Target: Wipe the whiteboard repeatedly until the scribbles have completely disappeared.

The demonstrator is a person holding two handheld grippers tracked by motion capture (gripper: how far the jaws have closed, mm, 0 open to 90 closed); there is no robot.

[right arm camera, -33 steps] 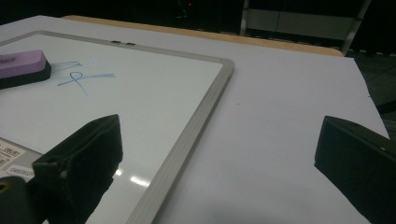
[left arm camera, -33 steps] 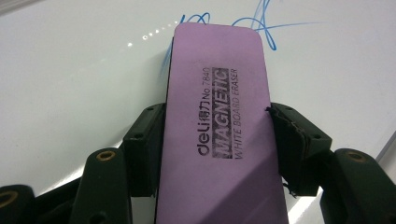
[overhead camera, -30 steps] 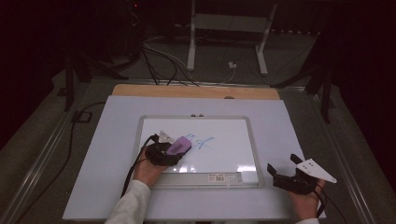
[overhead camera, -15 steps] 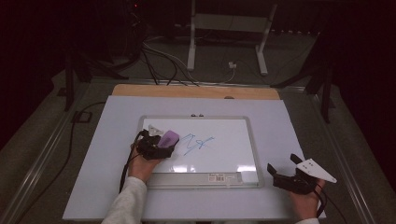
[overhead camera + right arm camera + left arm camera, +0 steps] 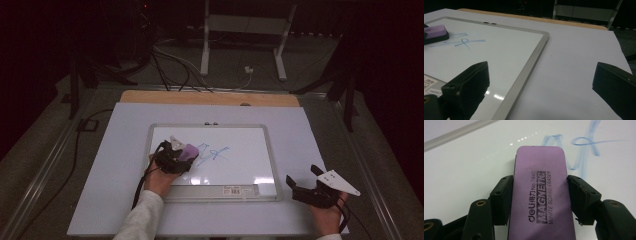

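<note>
Eraser on whiteboard, left tongs gripping.
Purple rectangular magnetic whiteboard eraser [image 5: 541, 195] lies flat on white framed whiteboard [image 5: 250, 165], just beside blue marker scribble [image 5: 212, 153]; left tongs [image 5: 540, 195], jaws just closed in, clamp its sides. Right tongs [image 5: 305, 182] gape empty over the pale tabletop [image 5: 120, 150].

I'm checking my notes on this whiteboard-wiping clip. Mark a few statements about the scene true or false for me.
1. The left gripper holds a purple eraser. True.
2. The whiteboard is wiped clean. False: blue marks remain beside the eraser.
3. The right gripper holds a marker. False: its jaws are open and empty, off the board's right edge.
4. The eraser's label reads "magnetic white board eraser". True.
5. The whiteboard stands upright. False: it lies flat on the table.
</note>
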